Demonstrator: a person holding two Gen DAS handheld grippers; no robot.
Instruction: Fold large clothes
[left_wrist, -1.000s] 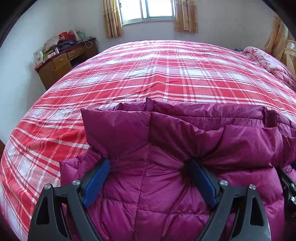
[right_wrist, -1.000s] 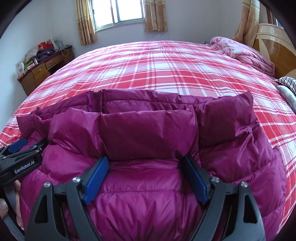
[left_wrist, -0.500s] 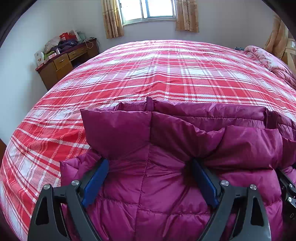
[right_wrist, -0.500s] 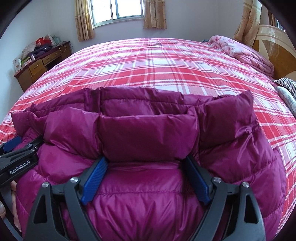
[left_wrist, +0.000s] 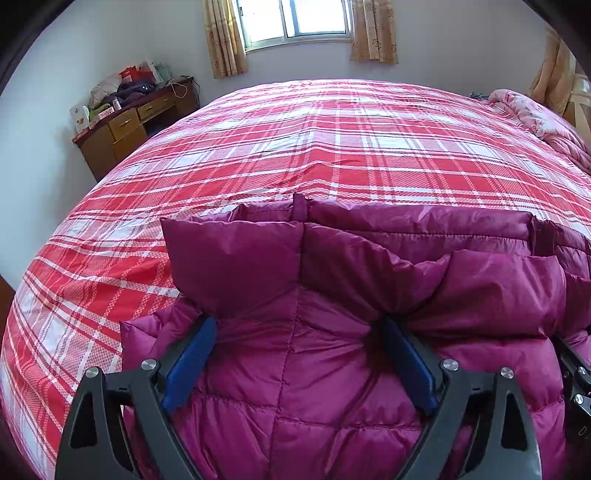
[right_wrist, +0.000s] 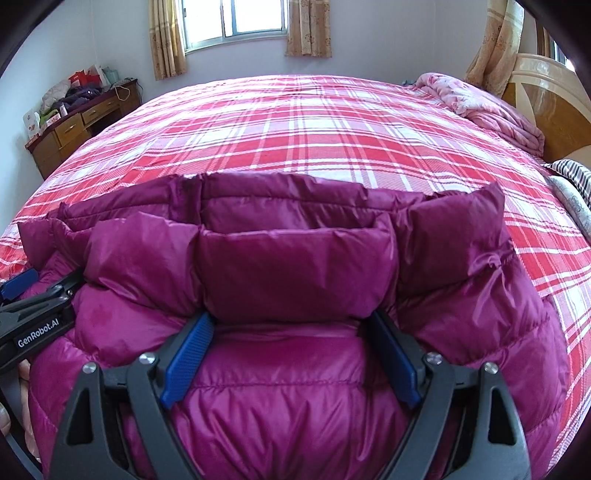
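Observation:
A magenta quilted down jacket (left_wrist: 295, 369) lies bunched on the red plaid bed, and it also fills the lower right wrist view (right_wrist: 295, 273). My left gripper (left_wrist: 297, 328) stands wide, its blue pads (left_wrist: 190, 360) pressed against a thick fold of the jacket held between them. My right gripper (right_wrist: 291, 325) grips a similar thick fold between its blue pads (right_wrist: 188, 356). The left gripper's body shows at the left edge of the right wrist view (right_wrist: 33, 314). The fingertips are buried in the fabric.
The red and white plaid bedspread (left_wrist: 332, 147) stretches far ahead. A wooden desk with clutter (left_wrist: 125, 118) stands at the far left wall. A pink quilt (right_wrist: 480, 107) and a wooden headboard (right_wrist: 546, 96) are at the right. A window with curtains (right_wrist: 236, 22) is behind.
The two grippers and the jacket have barely moved. The right wrist view has shifted slightly, with the jacket edge a little lower on the bed.

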